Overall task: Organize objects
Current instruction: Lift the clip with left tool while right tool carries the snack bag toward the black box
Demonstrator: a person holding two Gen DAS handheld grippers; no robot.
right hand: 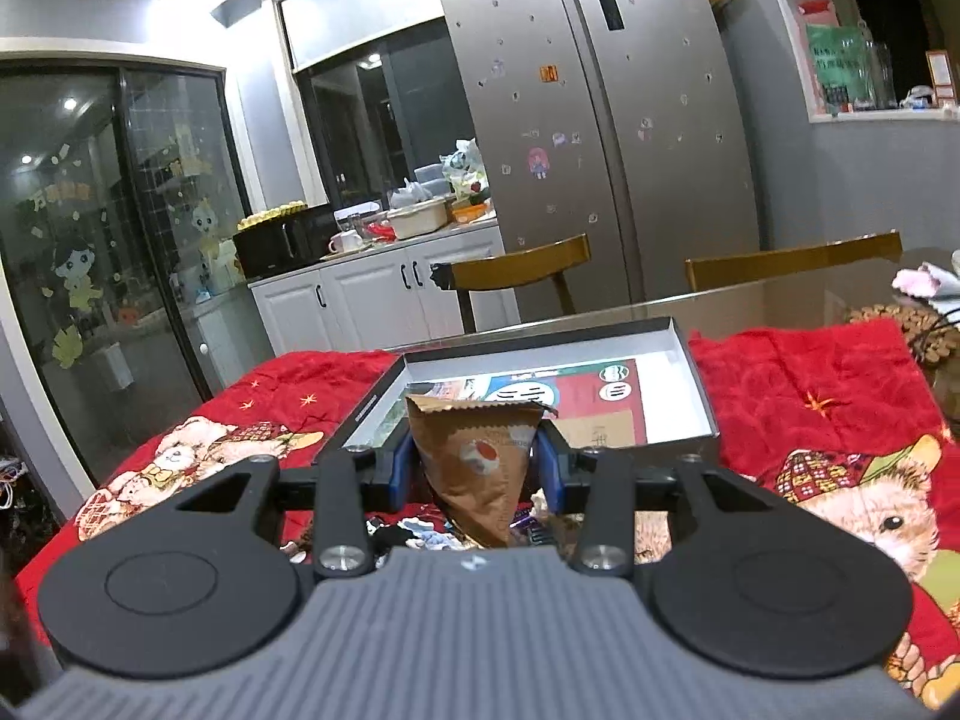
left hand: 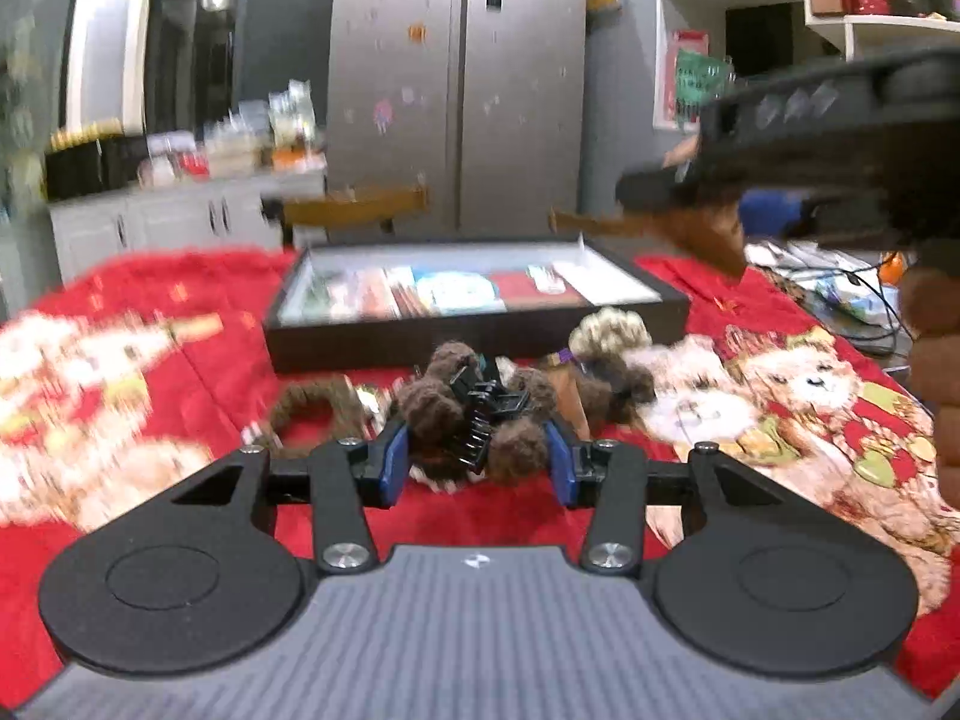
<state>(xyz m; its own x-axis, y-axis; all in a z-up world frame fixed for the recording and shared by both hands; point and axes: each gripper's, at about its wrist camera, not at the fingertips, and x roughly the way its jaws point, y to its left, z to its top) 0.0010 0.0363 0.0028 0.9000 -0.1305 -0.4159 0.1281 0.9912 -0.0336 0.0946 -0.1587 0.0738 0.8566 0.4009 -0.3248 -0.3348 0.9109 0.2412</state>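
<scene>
Two handheld grippers work above a red blanket (right hand: pixel 798 372) beside a shallow tray (right hand: pixel 690 360).

Only the right wrist view shows the right gripper (right hand: pixel 474 468) clamped on a brown cone-shaped wrapper (right hand: pixel 474 456); the left wrist view shows the left gripper (left hand: pixel 477 462) closed around a brown fuzzy hair claw (left hand: pixel 474 420).

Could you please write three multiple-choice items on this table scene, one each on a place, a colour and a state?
1. Where does the tray lie?
A. On the red cloth
B. On a chair
C. On the counter

2. What colour is the cone-shaped snack packet?
A. Green
B. Brown
C. White

3. What is the right gripper doing?
A. Standing open and empty
B. Shut on the packet
C. Shut on a hair clip

Answers:
1. A, red cloth shows on both sides of the tray.
2. B, its wrapper is brown.
3. B, both blue pads press the packet's sides.
</scene>
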